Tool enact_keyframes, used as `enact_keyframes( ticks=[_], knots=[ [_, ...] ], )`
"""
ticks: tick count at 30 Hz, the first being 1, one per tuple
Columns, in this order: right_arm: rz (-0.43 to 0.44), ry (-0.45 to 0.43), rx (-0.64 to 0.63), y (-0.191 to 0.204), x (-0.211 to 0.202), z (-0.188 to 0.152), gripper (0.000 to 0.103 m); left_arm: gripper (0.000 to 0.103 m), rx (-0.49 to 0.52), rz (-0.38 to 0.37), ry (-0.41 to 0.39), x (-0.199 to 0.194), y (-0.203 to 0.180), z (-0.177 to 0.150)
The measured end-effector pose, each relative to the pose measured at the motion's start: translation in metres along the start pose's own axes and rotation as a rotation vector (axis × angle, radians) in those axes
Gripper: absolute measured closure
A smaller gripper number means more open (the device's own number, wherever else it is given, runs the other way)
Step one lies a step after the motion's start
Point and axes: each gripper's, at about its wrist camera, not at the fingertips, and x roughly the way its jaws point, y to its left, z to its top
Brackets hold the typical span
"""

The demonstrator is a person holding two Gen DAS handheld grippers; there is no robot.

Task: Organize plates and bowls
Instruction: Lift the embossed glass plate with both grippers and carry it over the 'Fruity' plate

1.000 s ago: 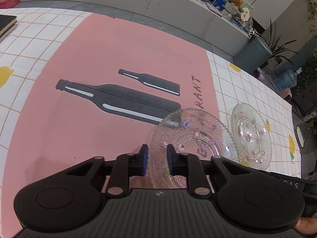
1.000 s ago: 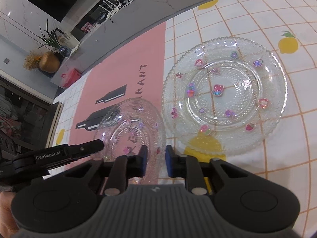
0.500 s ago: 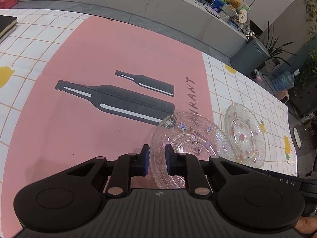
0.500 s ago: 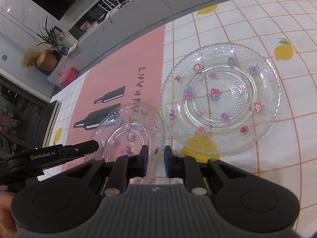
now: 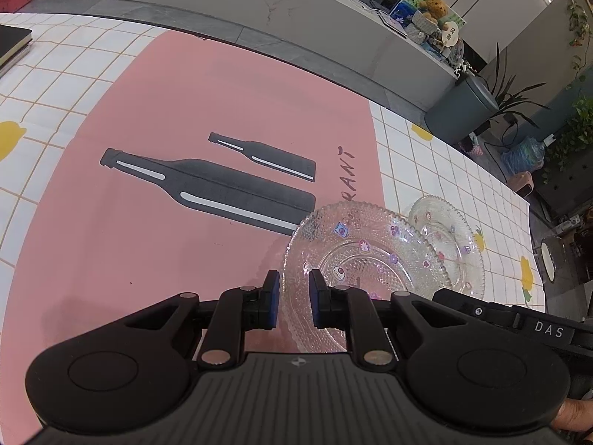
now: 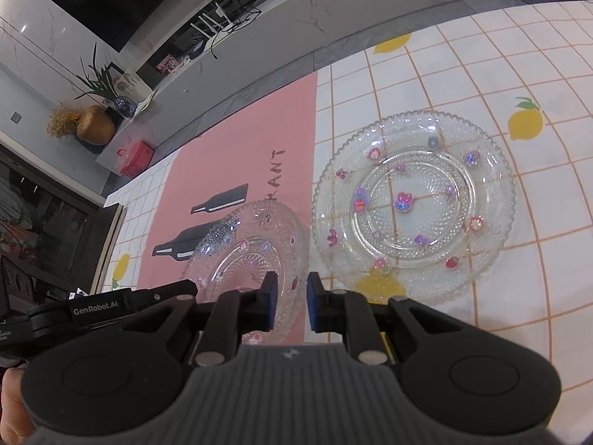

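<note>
Sparkling clear beaded glass plates [image 6: 413,207], colourful stickers inside.

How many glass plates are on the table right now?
2. One glass plate lies on the pink mat; the other glass plate lies beside it on the lemon-print tablecloth. Others may be out of view.

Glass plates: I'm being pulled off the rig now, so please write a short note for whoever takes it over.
Left hand-held gripper: nearly closed on one rim of the near plate, apparently gripping it.
Right hand-held gripper: the same on that plate's opposite rim.
The near plate is over the edge of the pink mat. The far plate lies flat on the tiled cloth beside it, untouched.
Done: the near plate is gripped.
Left: probably stacking the two plates. No bowls are in view.
</note>
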Motion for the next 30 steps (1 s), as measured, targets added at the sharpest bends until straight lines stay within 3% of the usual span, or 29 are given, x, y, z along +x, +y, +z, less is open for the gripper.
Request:
enact_keyframes(
  ticks=[15,30],
  knots=[
    [0.006,-0.059,0.011,-0.006,-0.036,-0.002,0.087,0.085,-0.005,-0.053,-0.028,-0.022,-0.023,-0.005],
    [0.019,-0.153,0.110,-0.028,-0.105,-0.024,0.087,0.085,0.040,-0.111,-0.036,-0.037,-0.073,-0.025]
  ],
)
